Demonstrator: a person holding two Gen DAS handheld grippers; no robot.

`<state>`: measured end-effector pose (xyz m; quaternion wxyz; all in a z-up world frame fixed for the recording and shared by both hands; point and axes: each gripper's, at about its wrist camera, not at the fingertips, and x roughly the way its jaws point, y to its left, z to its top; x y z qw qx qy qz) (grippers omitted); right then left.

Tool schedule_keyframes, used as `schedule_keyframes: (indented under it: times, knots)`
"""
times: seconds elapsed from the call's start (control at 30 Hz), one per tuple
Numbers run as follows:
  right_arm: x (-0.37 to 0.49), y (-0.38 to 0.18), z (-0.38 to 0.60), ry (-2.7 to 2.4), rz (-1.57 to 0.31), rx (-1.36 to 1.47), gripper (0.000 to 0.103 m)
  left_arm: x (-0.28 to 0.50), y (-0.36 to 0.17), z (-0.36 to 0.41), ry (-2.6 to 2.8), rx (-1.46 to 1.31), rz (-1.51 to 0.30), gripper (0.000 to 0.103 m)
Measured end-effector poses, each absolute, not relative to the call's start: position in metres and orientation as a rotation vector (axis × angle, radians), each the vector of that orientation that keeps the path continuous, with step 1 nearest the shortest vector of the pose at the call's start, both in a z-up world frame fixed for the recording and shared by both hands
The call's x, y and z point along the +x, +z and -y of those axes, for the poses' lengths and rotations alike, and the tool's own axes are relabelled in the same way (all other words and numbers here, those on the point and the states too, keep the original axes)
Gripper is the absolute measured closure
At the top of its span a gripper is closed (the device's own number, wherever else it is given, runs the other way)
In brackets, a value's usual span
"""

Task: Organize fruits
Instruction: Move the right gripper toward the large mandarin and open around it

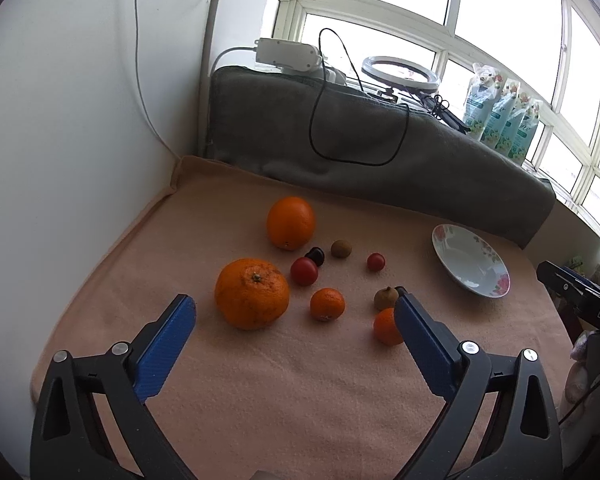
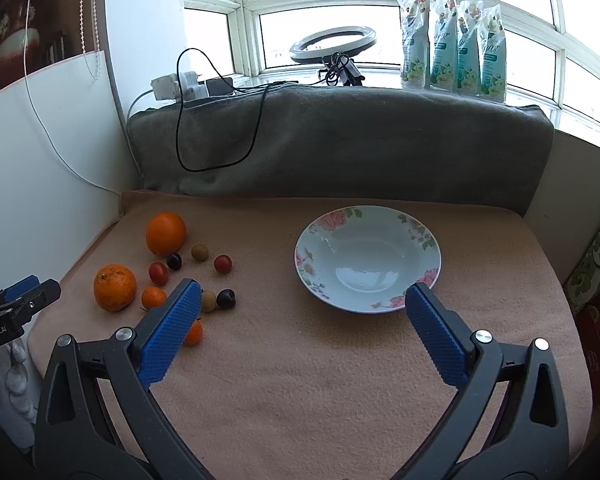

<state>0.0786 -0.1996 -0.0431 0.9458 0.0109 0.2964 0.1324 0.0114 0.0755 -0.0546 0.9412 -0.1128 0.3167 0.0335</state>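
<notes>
Several fruits lie on a peach cloth [image 1: 260, 392]: a big rough orange [image 1: 252, 293], a smooth orange [image 1: 291, 222], two small mandarins [image 1: 327, 304] [image 1: 385, 326], two red tomatoes [image 1: 304, 271] [image 1: 376, 261], a dark cherry [image 1: 316, 255] and two brown longans [image 1: 341, 248] [image 1: 385, 297]. An empty floral plate [image 2: 367, 258] sits to their right. My left gripper [image 1: 294, 306] is open above the cloth, just short of the fruits, holding nothing. My right gripper [image 2: 303, 294] is open too, in front of the plate, its left finger covering part of a mandarin [image 2: 194, 332].
A grey folded blanket [image 2: 340, 140] with a black cable [image 2: 220, 160] backs the cloth. A white wall [image 1: 80, 140] bounds the left. A ring light [image 2: 332, 44] and several green pouches [image 2: 452, 44] stand on the window sill. Boxes [image 2: 596, 276] stand at the right.
</notes>
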Motion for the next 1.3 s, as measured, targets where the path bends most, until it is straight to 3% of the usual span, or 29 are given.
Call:
schedule_keyframes:
  times: [0.7, 1.3]
  knots:
    - [0.155, -0.064, 0.093, 0.673, -0.892, 0.106, 0.0, 0.028, -0.113, -0.12, 0.046, -0.413, -0.786, 0.025]
    - [0.194, -0.103, 0.002, 0.868, -1.132, 0.165, 0.021, 0.053, -0.131, -0.133, 0.002, -0.468, -0.81, 0.039]
